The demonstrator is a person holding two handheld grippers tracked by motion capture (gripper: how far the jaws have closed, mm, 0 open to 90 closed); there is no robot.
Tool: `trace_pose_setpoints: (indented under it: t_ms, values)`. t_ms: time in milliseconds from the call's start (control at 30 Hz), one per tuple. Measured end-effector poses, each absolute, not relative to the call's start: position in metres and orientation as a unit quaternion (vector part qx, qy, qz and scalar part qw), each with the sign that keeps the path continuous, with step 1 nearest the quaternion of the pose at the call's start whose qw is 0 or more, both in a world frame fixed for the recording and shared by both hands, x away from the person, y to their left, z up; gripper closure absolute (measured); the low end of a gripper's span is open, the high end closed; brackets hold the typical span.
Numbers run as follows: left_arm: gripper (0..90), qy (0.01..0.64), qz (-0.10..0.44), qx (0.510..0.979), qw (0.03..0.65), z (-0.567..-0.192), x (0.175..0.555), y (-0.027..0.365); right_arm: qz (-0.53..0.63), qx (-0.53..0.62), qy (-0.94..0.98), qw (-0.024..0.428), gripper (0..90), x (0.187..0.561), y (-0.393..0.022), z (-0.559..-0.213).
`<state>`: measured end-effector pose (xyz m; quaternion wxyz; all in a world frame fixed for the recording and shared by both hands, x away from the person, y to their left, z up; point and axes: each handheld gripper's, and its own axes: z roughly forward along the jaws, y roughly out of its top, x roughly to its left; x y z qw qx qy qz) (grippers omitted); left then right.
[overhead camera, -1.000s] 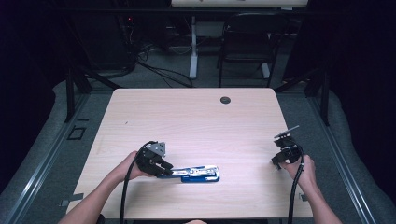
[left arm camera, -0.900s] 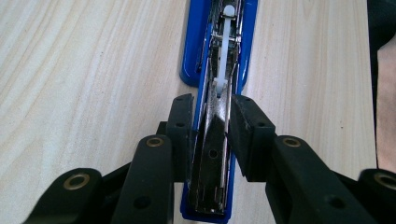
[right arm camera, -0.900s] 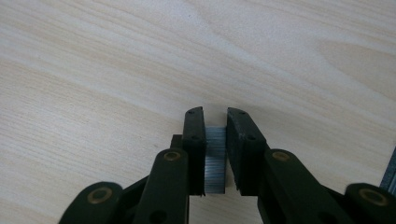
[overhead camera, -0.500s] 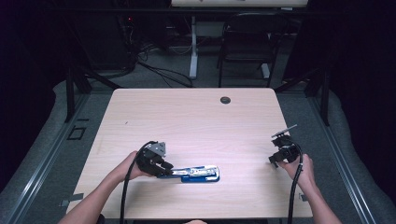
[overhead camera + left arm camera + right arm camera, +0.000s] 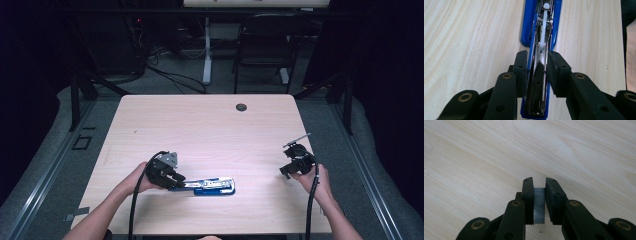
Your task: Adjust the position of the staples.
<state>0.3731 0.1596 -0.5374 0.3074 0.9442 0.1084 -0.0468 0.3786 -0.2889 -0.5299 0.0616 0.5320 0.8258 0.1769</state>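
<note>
A blue stapler [image 5: 210, 186] lies flat near the table's front edge with its top swung back, so the metal staple channel [image 5: 540, 62] is bare. My left gripper [image 5: 172, 181] is shut on the stapler's near end, and its pads [image 5: 522, 67] press both sides of the metal rail over the blue base [image 5: 527, 30]. Over the right side of the table, my right gripper [image 5: 286, 172] is shut on a grey strip of staples [image 5: 539, 205] held just above the wood. A hand holds each gripper from the front edge.
The light wooden table [image 5: 210, 130] has a round dark cable hole [image 5: 241, 107] near its far edge. A black chair [image 5: 265, 45] and cables on the floor lie beyond the table. The right edge of the table is close to my right hand.
My right gripper, with the staple strip in it, has shifted a little leftward toward the stapler and slightly up. The left gripper and the stapler have stayed put.
</note>
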Motion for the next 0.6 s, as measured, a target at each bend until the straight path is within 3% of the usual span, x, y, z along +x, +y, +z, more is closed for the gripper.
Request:
trace_pose_setpoints:
  t_ms: [600]
  values:
    - [70.6,0.108,-0.047,0.944,0.307,-0.537,0.373,0.160,0.190,0.490,0.849,0.048,78.5,0.378,-0.267,-0.524]
